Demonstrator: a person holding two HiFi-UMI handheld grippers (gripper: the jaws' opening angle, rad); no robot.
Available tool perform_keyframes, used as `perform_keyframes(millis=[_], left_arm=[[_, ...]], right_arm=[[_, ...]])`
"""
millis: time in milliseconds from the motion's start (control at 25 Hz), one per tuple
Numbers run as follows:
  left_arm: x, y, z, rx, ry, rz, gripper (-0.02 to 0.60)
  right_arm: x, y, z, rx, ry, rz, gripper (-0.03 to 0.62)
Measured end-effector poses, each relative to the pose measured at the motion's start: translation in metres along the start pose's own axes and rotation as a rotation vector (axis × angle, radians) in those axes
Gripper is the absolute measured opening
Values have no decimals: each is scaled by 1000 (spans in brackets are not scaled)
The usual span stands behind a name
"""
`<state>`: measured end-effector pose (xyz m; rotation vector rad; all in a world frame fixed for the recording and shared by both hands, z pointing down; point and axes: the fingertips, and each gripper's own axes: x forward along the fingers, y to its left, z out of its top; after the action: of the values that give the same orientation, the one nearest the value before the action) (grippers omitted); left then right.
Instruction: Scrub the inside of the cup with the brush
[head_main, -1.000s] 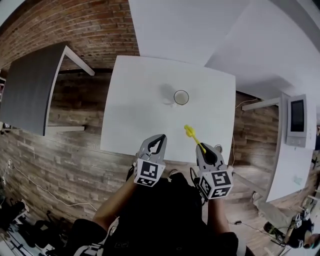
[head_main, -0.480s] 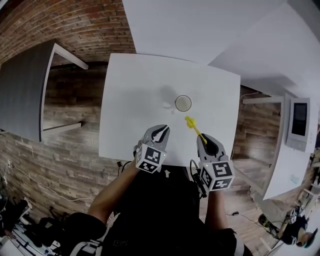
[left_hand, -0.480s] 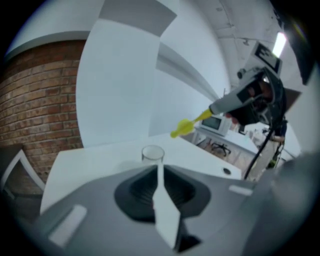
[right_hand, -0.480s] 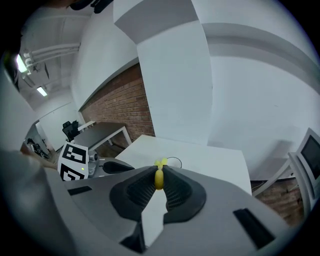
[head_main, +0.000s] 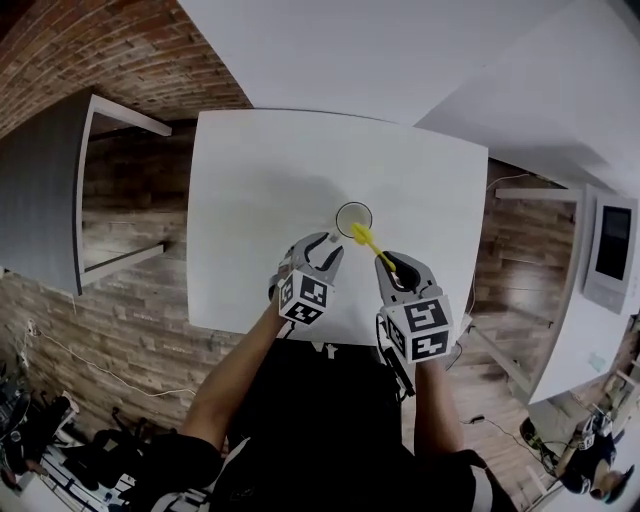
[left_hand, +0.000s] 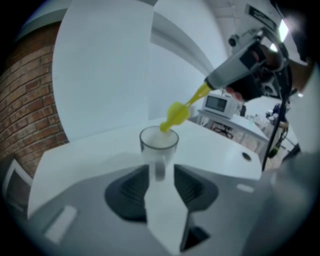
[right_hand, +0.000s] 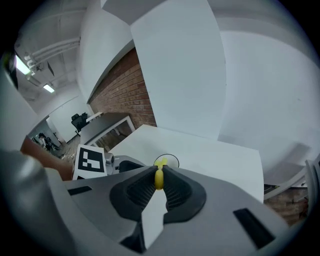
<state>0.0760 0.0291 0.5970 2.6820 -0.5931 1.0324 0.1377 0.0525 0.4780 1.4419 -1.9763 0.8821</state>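
Observation:
A clear glass cup (head_main: 353, 217) stands upright near the middle of the white table (head_main: 250, 190). My right gripper (head_main: 395, 268) is shut on the handle of a yellow brush (head_main: 365, 240). The brush head (left_hand: 175, 114) hangs at the cup's rim (left_hand: 159, 136). My left gripper (head_main: 322, 248) is just short of the cup on its near left; its jaws have just been opening and now stand open. In the left gripper view the cup's lower part shows through the gap beyond the left gripper (left_hand: 159, 172), with no pad pressing on it. In the right gripper view the brush (right_hand: 159, 179) runs toward the cup (right_hand: 170, 159).
A grey table (head_main: 40, 200) stands to the left over the wood-plank floor (head_main: 130, 330). A brick wall (head_main: 120, 50) and a white wall are at the back. A microwave (head_main: 610, 245) sits on a white counter at the right.
Both grippers have moved forward and down over the table toward the cup. The brush head has come from the table's near edge to the cup's rim. The left jaws have gone from shut to open.

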Motion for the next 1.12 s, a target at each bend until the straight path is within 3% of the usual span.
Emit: perform_keyframes(millis=[80,200,560,960,1120], left_arm=[[9,5,2,-8,-1,14,152],[13,6,8,-4,-19,19,64],[15,4,11,68,-16,-5,60],[15,4,11,82,-26,-15,60],[15,5,10,67,-18,-2,60]], right_arm=[[13,-2,0,-21,30,27,31],[26,1,-4,-49,84,79,31],[59,-1,-9,-88,174,156,32],[108,-7,-21,-215,317,93,32],[109,-5,-17,-246,351,127,32]])
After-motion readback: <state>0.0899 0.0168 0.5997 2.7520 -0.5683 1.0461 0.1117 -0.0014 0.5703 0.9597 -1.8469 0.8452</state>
